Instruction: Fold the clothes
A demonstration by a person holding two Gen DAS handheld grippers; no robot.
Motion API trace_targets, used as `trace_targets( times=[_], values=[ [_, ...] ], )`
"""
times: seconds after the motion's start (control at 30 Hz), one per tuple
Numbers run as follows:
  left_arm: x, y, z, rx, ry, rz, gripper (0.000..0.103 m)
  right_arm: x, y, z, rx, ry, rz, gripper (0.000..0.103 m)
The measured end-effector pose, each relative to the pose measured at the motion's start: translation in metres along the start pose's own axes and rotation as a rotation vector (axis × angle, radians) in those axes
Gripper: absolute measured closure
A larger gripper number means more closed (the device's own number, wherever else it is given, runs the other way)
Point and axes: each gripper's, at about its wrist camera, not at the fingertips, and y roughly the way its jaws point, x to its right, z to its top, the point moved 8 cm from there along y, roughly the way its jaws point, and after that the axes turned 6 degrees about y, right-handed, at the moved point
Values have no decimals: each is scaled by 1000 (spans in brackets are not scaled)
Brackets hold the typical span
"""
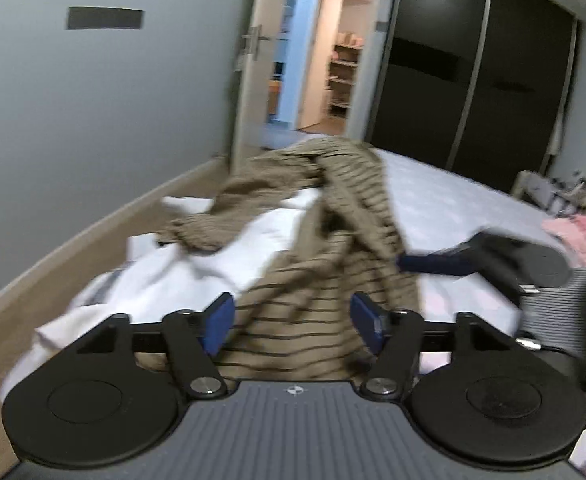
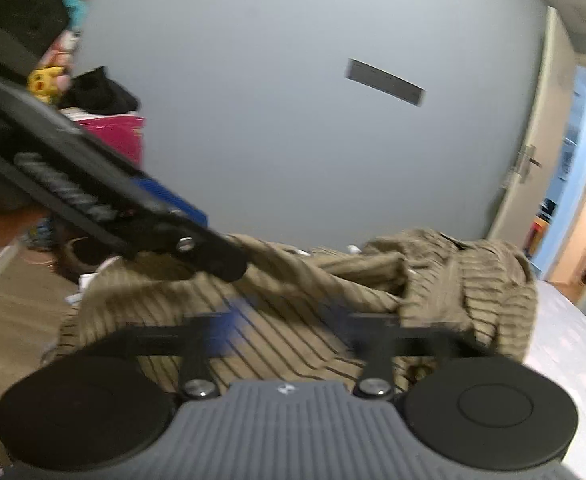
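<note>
Striped brown sweater lies crumpled on the bed, stretching straight ahead from both spread, empty grippers, left gripper nearer than right gripper.

I am looking across a bedroom where a pale grey wall is filling the left side, carrying a dark rectangular plate. A white door is standing open, and a lit hallway with shelves is showing beyond it. Dark sliding wardrobe doors are taking up the far right. A bed with a pale cover is stretching toward them, and light wooden flooring is running along a skirting board beside it.
</note>
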Motion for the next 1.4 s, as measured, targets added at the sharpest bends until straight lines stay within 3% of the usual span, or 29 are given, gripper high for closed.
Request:
trace_targets(
  times=[0.13,0.2,0.23,0.33,0.43,0.5,0.57,0.63,0.67,0.7,0.73,0.77,0.83,0.97,1.07,1.23,1.33,1.4],
  values=[
    [-10,25,-12,-68,17,27,33,-17,8,-4,-19,-75,9,14],
    [-14,41,-19,-116,-14,8,62,-20,11,-9,-34,-77,22,14],
    [-16,49,-21,-146,-34,-17,86,-22,12,-13,-38,-76,26,13],
    [-12,40,-20,-143,-53,-77,95,-28,12,-21,-44,-82,32,12],
    [4,24,-14,-111,-83,-217,97,-32,12,-23,-36,-90,29,11],
    [17,14,-9,-86,-73,-284,98,-34,11,-22,-20,-88,19,11],
    [24,9,-4,-56,-63,-298,98,-31,7,-20,0,-73,4,15],
    [30,4,1,-26,-55,-304,98,-25,2,-19,-2,-46,-7,57],
    [31,1,4,-4,-55,-299,95,-20,0,-19,-14,-41,-22,62],
    [29,-2,7,22,-57,-288,91,-15,-2,-18,-26,-37,-37,73],
    [28,-5,9,48,-59,-278,76,-9,-4,-17,-37,-44,-51,82],
    [27,-8,12,73,-61,-267,55,-4,-8,-15,-48,-56,-66,84],
    [19,-17,16,130,-79,-207,44,10,-12,-8,-65,-91,-101,86],
    [0,-11,16,118,-89,-93,44,52,-14,26,-74,-185,-213,88],
    [-8,0,9,75,-59,-32,44,94,-21,58,-68,-231,-349,88],
    [-10,15,-3,-4,-49,-55,44,173,-26,103,-29,-241,-635,88],
    [-4,23,-11,-38,-37,-77,42,198,-17,109,-54,-230,-686,85],
    [4,32,-17,-57,-5,-74,42,203,-8,102,-103,-218,-689,70]
  ],
)
